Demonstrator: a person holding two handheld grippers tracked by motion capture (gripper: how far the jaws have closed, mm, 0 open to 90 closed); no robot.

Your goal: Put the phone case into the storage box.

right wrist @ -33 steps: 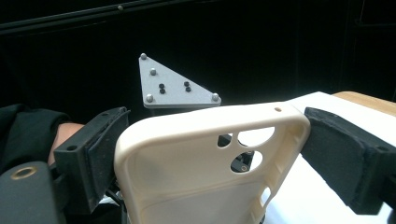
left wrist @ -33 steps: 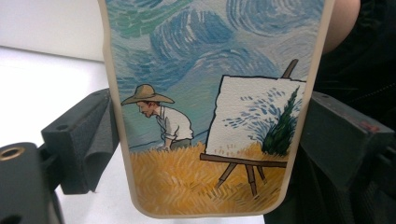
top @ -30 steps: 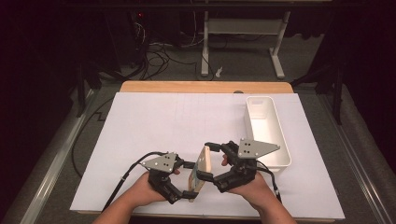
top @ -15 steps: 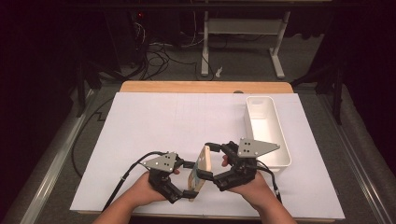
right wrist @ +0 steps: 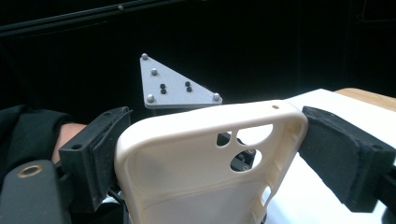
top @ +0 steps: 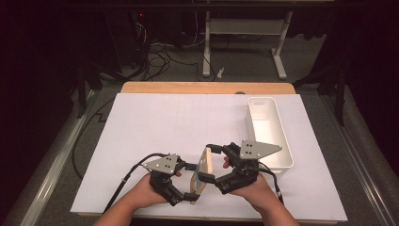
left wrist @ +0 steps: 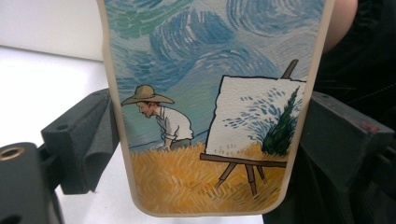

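Fingers [left wrist: 95, 140] of left gripper [top: 176, 190] clamp the phone case [top: 202, 172] by its lower edges; right gripper [top: 221, 165] fingers [right wrist: 100, 144] pinch the camera end. Case stands on edge between both, above the tabletop [top: 164, 122]. Keep both grips even, no twisting, avoid flexing the soft shell.

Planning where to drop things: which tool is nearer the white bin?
Right. The right tool sits just left of the white bin; the left tool lies farther left, beyond the phone case.
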